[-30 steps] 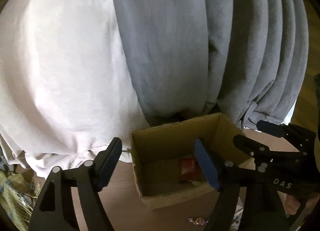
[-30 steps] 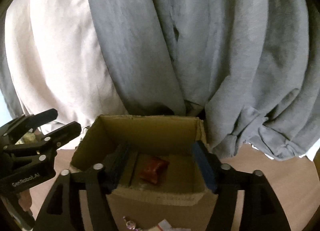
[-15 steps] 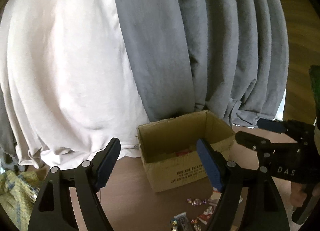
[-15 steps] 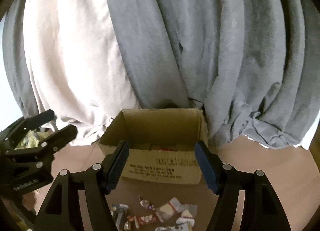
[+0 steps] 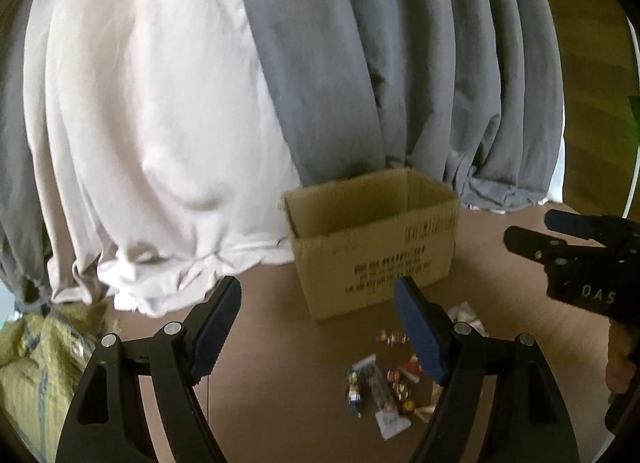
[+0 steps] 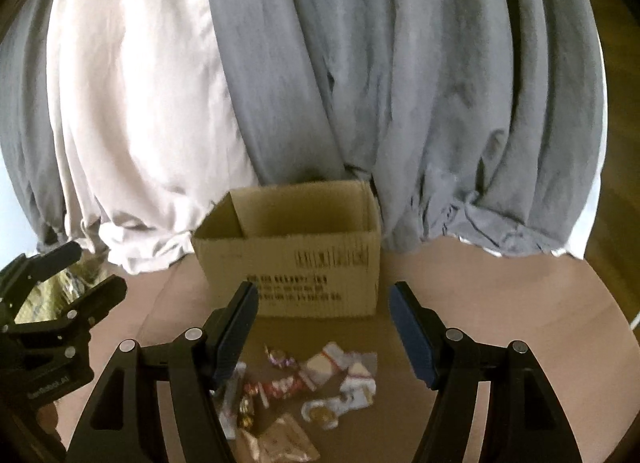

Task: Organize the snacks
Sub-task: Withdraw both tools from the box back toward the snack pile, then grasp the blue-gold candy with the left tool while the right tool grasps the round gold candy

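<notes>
Bare table open to my right, cardboard box blocking ahead, curtains walling the back, snack pile cluttering below me.

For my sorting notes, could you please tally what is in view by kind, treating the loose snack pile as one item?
Cardboard box: 1
Snack pile: 1
Grippers, left and right, both open and empty: 2
Hanging cloths, white and grey: 2
Total: 6

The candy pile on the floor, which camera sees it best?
The right wrist view. There the snack pile lies spread out between the open fingers, in front of the cardboard box. In the left wrist view the pile looks smaller, and the right finger hides part of it.
</notes>
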`<state>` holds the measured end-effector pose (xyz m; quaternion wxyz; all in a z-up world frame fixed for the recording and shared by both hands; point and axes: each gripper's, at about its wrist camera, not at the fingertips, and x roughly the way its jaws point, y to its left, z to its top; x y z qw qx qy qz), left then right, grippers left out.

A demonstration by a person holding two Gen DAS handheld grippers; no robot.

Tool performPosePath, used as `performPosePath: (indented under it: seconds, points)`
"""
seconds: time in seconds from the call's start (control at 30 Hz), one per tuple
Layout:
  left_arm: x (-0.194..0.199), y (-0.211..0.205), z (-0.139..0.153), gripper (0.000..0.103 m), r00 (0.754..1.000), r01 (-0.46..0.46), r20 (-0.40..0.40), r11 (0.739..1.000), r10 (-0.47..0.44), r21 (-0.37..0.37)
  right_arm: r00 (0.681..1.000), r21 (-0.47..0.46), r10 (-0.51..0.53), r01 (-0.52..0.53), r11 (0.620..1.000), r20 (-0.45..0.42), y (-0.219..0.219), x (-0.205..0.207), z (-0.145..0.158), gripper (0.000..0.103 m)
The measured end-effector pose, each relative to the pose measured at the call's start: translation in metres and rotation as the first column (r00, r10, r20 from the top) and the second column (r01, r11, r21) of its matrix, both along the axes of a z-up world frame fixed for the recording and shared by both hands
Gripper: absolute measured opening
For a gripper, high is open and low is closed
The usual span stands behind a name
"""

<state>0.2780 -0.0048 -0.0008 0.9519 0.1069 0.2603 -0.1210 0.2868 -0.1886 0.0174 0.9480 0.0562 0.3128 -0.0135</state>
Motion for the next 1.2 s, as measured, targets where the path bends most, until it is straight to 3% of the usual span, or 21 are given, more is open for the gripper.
performPosePath:
  seconds: [0.57,1.2]
  points:
    - [-0.021,0.013,-0.064,0.078,0.991,-0.053,-0.122,0.999,0.054,0.012,0.984,0.089,0.008,0.009,0.996,-0.181,0.01,-0.027,-0.068,0.069]
    - [0.023,0.005,-0.129,0.06,0.966,-0.015,-0.258,1.0,0.017,0.009,0.929,0.112,0.023,0.02,0.994,-0.368,0.008,0.004,-0.137,0.065]
